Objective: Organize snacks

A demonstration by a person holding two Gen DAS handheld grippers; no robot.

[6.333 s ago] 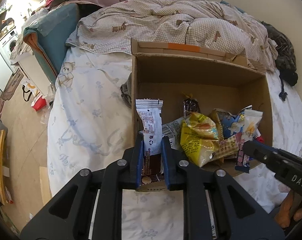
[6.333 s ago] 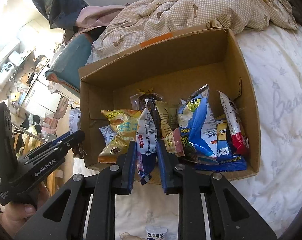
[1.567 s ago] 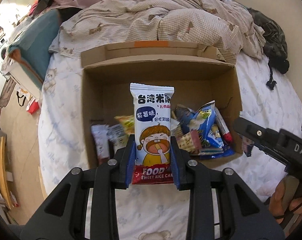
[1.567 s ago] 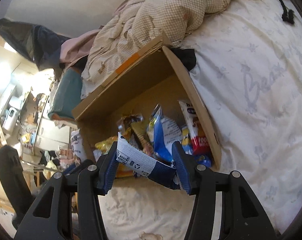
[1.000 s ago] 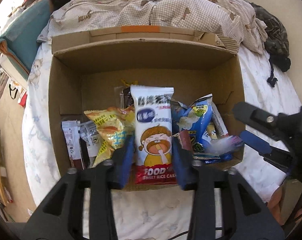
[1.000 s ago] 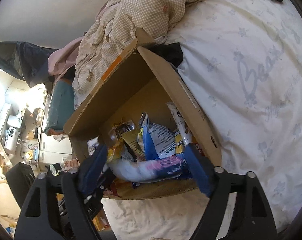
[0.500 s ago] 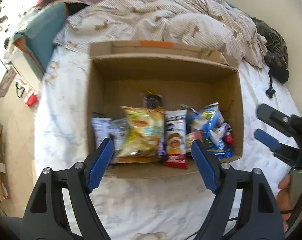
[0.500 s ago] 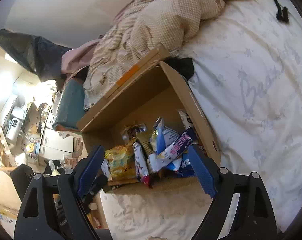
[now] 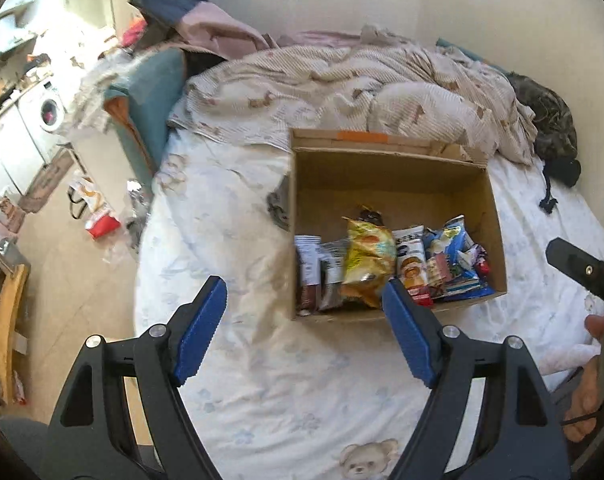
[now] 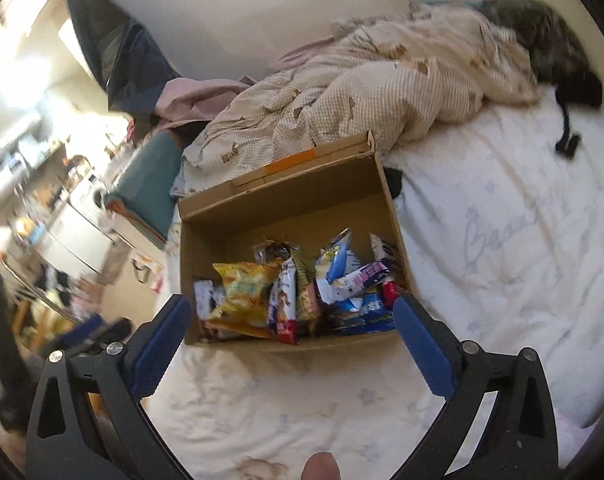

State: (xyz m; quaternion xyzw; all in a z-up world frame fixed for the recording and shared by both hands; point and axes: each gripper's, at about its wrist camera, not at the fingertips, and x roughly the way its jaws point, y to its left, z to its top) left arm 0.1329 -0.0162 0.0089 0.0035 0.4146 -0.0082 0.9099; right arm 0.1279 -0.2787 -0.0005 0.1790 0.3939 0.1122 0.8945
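Note:
An open cardboard box (image 9: 394,168) sits on the bed and holds several snack packets standing along its near wall. Among them are a yellow chip bag (image 9: 368,258), a white and red rice cake packet (image 9: 411,268) and blue packets (image 9: 454,248). The box (image 10: 286,208) shows in the right wrist view too, with the yellow bag (image 10: 244,286) and a white and pink packet (image 10: 358,280) lying across the blue ones. My left gripper (image 9: 304,312) is open and empty, held back from the box. My right gripper (image 10: 292,330) is open and empty, in front of the box.
The box rests on a white printed bedsheet (image 9: 230,216). A checked beige duvet (image 9: 362,88) is bunched behind it. A dark garment (image 9: 554,136) lies at the far right. The floor (image 9: 62,248) with bags and a wooden chair is off the bed's left side.
Both grippers let go of their packets into the box, opened wide and pulled back from it. The left gripper's view has swung left.

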